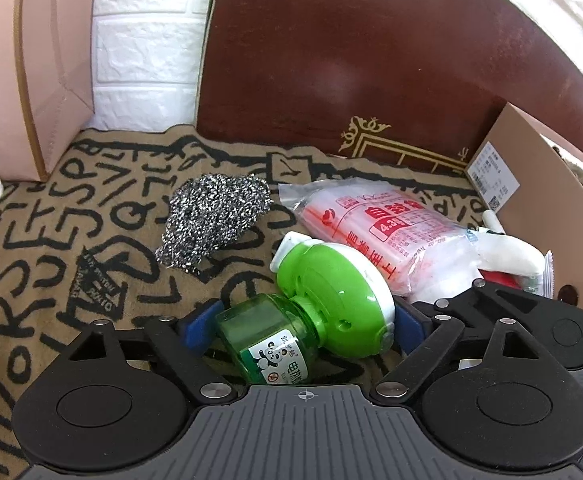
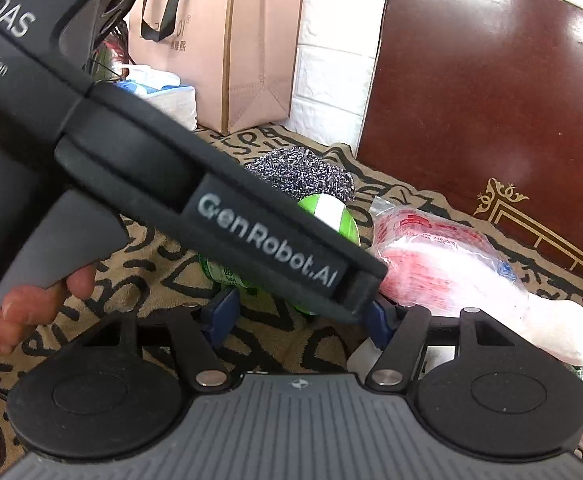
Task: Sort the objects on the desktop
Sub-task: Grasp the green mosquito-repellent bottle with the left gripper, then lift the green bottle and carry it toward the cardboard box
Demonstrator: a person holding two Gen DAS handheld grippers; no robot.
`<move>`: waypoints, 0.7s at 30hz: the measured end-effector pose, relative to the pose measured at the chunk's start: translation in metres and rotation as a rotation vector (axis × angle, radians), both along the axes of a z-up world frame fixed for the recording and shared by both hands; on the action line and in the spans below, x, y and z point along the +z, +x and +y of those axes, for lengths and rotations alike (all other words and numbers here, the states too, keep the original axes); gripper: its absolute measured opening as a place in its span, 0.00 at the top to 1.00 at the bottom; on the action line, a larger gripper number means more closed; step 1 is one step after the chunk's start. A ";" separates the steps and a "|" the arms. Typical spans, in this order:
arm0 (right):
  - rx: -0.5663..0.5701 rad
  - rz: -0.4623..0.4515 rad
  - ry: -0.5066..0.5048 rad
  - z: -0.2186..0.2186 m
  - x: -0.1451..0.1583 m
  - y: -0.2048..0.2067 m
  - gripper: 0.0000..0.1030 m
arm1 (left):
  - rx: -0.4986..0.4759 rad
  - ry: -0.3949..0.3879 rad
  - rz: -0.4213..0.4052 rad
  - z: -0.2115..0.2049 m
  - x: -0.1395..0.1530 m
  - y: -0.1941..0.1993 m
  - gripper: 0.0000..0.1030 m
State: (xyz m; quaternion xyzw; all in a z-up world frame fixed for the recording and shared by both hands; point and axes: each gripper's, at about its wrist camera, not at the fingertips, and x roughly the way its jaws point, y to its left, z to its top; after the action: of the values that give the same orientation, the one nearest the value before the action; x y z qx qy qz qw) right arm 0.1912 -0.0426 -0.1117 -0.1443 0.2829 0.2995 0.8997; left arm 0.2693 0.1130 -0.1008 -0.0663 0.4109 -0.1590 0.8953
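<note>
Jaws of the left gripper [image 1: 305,326] stand wide apart around the green bottle [image 1: 303,304], which lies on its side on the lettered cloth [image 1: 51,240]; whether the blue pads [image 1: 199,330] press it I cannot tell. Jaws of the right gripper [image 2: 299,318] are also parted, holding nothing, with the left gripper's black body crossing just in front of them. Behind the bottle, toward the surface's back edge, lies a steel scourer [image 1: 215,216]. Beside the bottle sits a red-printed bag pack [image 1: 387,236], touching it, with a white roll [image 1: 511,256] just beyond. A cardboard box [image 1: 539,216] stands at the right edge.
</note>
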 end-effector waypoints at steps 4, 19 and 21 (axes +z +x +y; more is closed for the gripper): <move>0.006 -0.011 -0.001 -0.004 0.004 -0.012 0.38 | 0.013 -0.009 -0.005 0.000 0.006 -0.011 0.15; -0.022 -0.099 0.073 -0.054 0.043 -0.097 0.51 | 0.007 -0.051 -0.075 -0.032 0.056 -0.093 0.15; -0.034 -0.118 0.080 -0.065 0.049 -0.111 0.51 | -0.007 -0.053 -0.082 -0.041 0.063 -0.102 0.15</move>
State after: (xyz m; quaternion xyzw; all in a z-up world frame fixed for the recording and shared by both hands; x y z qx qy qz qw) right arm 0.0799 -0.1076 -0.0630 -0.1206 0.2196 0.2861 0.9249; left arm 0.1672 0.0719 -0.0382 -0.0818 0.3695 -0.1754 0.9089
